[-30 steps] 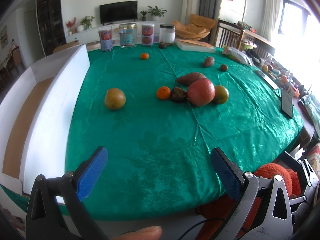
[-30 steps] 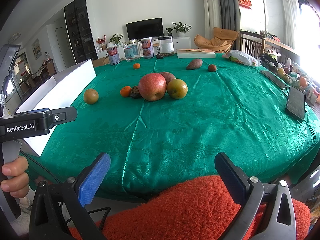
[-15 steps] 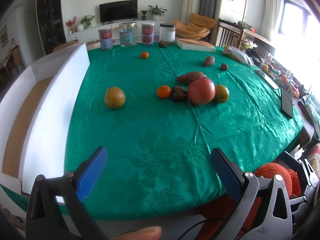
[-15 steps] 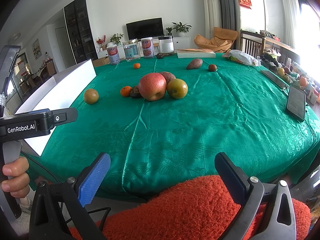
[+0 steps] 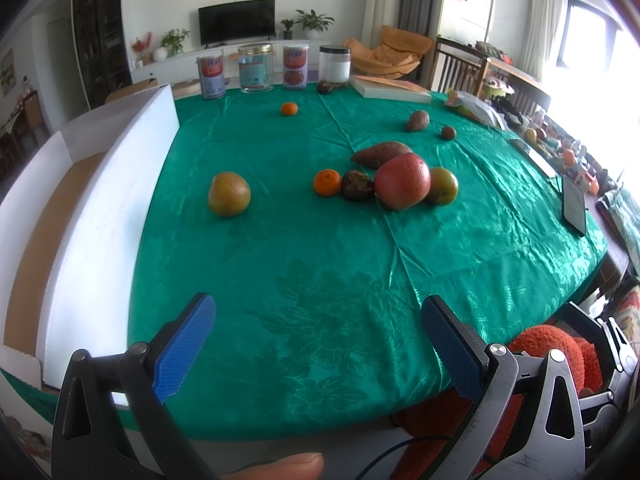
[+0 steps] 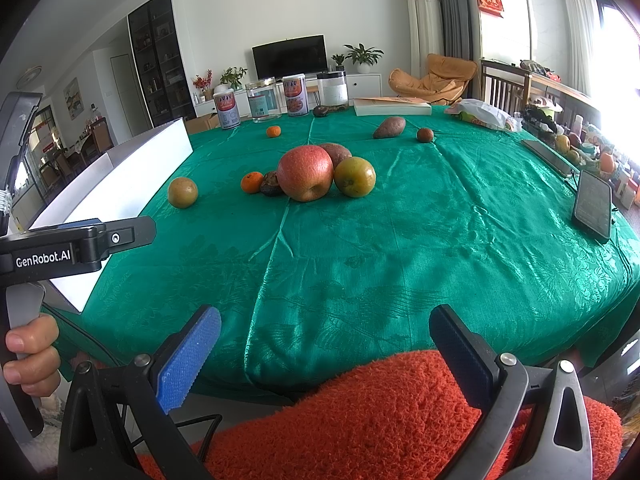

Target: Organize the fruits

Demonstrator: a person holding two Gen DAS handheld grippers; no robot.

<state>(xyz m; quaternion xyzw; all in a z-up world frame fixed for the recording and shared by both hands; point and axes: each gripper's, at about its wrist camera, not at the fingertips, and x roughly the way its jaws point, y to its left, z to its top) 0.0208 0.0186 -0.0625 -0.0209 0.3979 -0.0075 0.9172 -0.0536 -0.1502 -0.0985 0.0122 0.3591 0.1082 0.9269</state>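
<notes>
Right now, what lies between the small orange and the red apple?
In the left wrist view, one dark wrinkled fruit sits between the small orange and red apple.

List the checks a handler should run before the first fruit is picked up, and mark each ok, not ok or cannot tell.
1. Left gripper open and empty: ok.
2. Right gripper open and empty: ok.
3. Red apple free to grasp: not ok, crowded by the green-yellow fruit and a dark fruit.
4. Lone yellow fruit stands apart: ok.
5. White box open with room inside: ok.
6. Green tablecloth bare between the grippers and the fruit: ok.
</notes>
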